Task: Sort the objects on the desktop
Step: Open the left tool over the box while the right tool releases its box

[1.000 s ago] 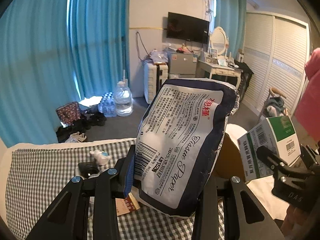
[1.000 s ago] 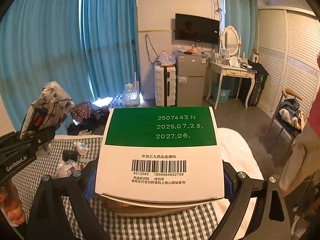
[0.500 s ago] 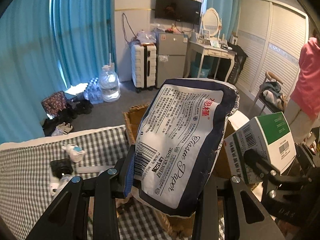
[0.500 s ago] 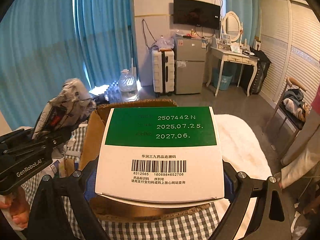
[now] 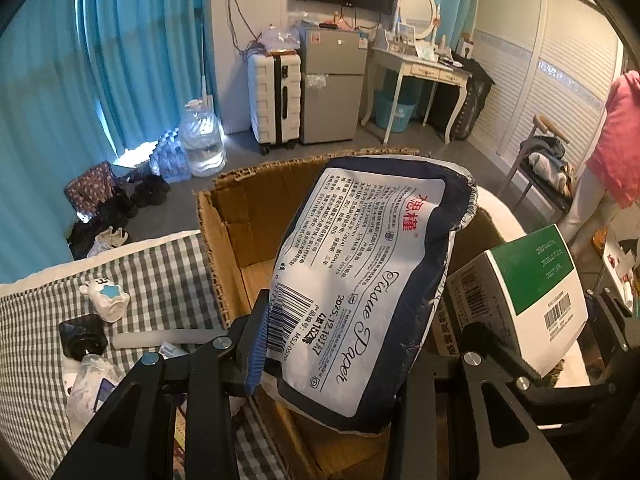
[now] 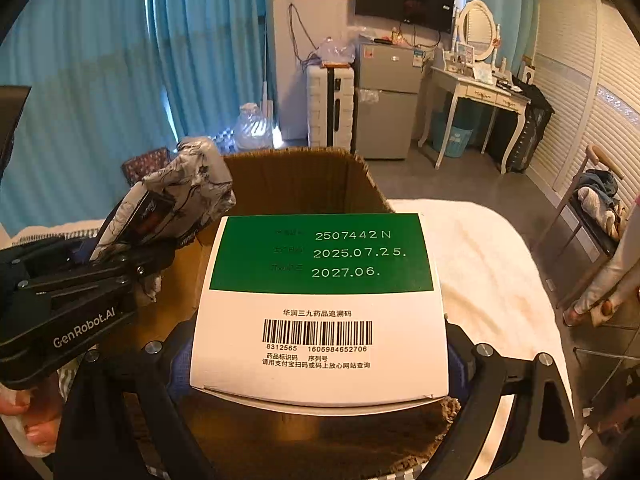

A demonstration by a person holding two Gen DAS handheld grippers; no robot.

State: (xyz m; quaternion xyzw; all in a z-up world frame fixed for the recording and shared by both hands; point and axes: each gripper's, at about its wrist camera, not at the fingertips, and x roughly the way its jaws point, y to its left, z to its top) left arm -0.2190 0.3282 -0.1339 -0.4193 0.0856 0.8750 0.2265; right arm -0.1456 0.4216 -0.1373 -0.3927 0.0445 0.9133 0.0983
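My left gripper is shut on a soft tissue paper pack, navy and white with a barcode, held tilted over the open cardboard box. In the right wrist view the same pack and the left gripper show at the left. My right gripper is shut on a white and green medicine box, which hangs over the cardboard box near its right side. The medicine box also shows at the right of the left wrist view.
On the checked cloth left of the box lie a small white figurine, a black item, a white stick and a clear plastic wrap. A white cover lies right of the box. A person in pink stands far right.
Both grippers have sunk and moved forward with their loads. The cardboard box has come into view and both loads now hang over its opening.
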